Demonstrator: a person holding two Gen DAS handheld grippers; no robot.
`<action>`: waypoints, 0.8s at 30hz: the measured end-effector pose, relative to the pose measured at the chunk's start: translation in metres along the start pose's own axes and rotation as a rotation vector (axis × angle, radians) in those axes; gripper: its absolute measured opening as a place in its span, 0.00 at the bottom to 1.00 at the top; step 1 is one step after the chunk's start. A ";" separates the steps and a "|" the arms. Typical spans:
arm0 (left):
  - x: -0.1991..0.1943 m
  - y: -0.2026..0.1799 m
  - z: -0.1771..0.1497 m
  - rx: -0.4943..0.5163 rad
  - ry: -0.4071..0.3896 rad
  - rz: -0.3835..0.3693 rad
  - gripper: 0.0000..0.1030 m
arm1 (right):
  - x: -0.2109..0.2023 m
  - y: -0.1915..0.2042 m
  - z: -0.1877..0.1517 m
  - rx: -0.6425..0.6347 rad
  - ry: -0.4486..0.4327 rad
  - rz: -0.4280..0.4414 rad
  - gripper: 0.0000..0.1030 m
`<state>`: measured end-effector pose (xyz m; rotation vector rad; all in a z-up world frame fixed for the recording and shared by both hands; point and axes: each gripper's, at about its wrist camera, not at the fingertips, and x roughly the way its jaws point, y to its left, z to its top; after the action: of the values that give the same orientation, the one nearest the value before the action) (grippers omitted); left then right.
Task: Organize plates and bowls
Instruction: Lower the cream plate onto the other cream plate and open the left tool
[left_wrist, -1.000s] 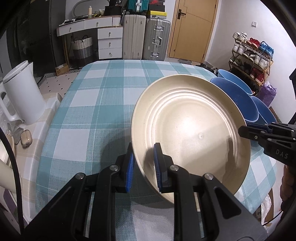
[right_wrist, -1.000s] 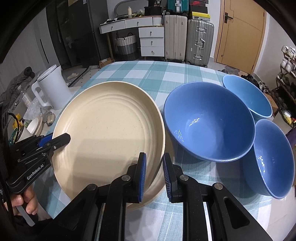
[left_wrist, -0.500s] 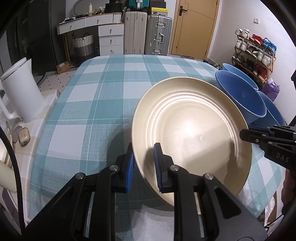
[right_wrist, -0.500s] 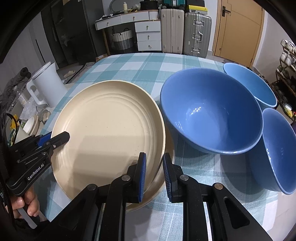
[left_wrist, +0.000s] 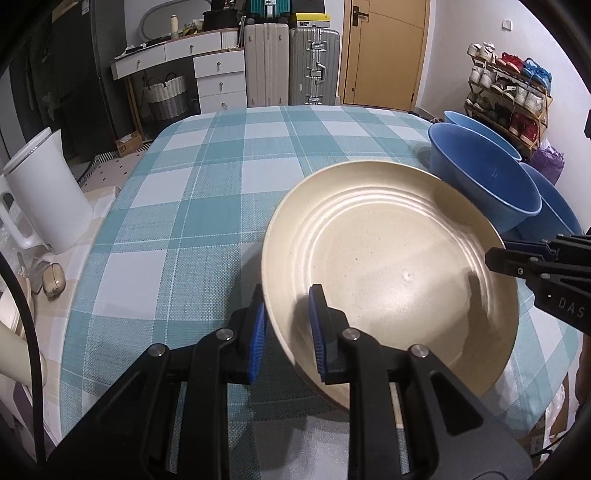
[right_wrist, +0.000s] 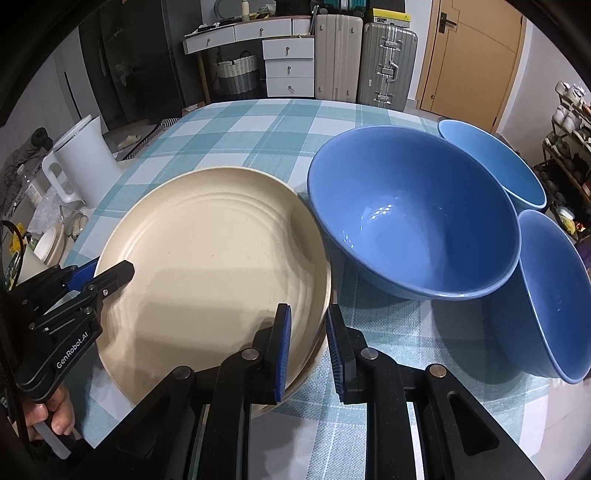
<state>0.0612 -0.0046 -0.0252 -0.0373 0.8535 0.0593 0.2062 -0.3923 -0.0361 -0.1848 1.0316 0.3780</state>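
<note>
Cream-coloured and round, the big ridged plate (left_wrist: 391, 273) is the thing both tools are working on. It sits near the front edge of the table with the teal and white checked cloth (left_wrist: 229, 162), and a second cream plate (right_wrist: 314, 363) peeks out from under it on the right side.

The left gripper (left_wrist: 286, 332) has its two blue pads one on each side of the plate's left rim. They look like they are pinching the rim, and that side seems tipped up a little.

The right gripper (right_wrist: 308, 349) has its jaws spread a bit around the plate's right rim. One pad is inside the plate and one is outside. I cannot tell if they press on it.

Three blue bowls are to the right of the plates. The large blue bowl (right_wrist: 410, 210) is just beside the plate. A smaller blue bowl (right_wrist: 491, 162) is behind it, and another blue bowl (right_wrist: 550, 291) leans by its right side. A white kettle (left_wrist: 44, 192) stands well off to the left.

I think the step now is setting the top plate down neatly on the one below. Next, both grippers should let go and move over to the bowls, to stack them inside each other.
</note>
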 end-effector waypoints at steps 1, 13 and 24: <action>0.000 -0.001 -0.001 0.001 0.000 0.000 0.17 | 0.001 0.000 0.000 0.000 0.003 -0.002 0.20; 0.005 -0.009 -0.005 0.037 -0.010 0.024 0.18 | 0.011 0.000 -0.004 -0.007 0.008 -0.028 0.20; 0.007 -0.016 -0.008 0.082 -0.024 0.062 0.19 | 0.017 0.003 -0.008 -0.022 0.013 -0.051 0.21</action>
<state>0.0605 -0.0210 -0.0355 0.0670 0.8324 0.0827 0.2064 -0.3885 -0.0544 -0.2330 1.0336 0.3429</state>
